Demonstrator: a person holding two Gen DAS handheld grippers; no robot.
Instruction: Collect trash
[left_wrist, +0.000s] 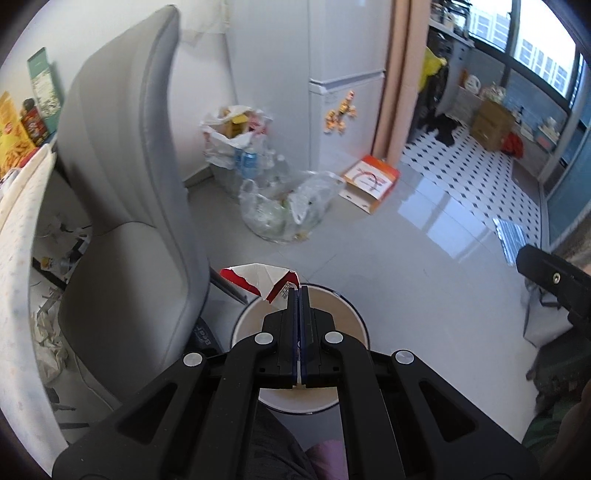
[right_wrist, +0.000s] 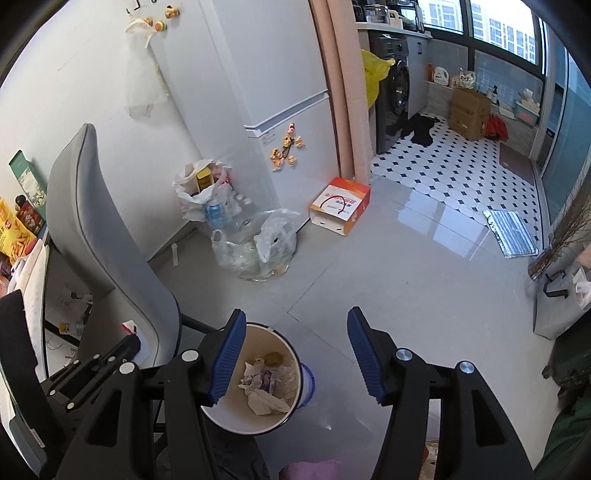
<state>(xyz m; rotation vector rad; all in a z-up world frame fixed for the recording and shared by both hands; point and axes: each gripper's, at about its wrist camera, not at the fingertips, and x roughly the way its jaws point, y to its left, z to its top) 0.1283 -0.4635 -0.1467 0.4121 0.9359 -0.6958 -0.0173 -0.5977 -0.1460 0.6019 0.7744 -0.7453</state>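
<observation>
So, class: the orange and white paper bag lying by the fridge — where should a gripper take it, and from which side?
Grip the orange and white paper bag at its dark cord handle, coming from above. It lies tipped on its side, the handle loop flat on the upper face; its flat sides look too broad for the jaws.

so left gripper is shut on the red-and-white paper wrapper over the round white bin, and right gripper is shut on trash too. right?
Half right. The left gripper pinches the red-and-white paper wrapper over the round white bin, but the right gripper is open and empty, as the right wrist view shows.
</observation>
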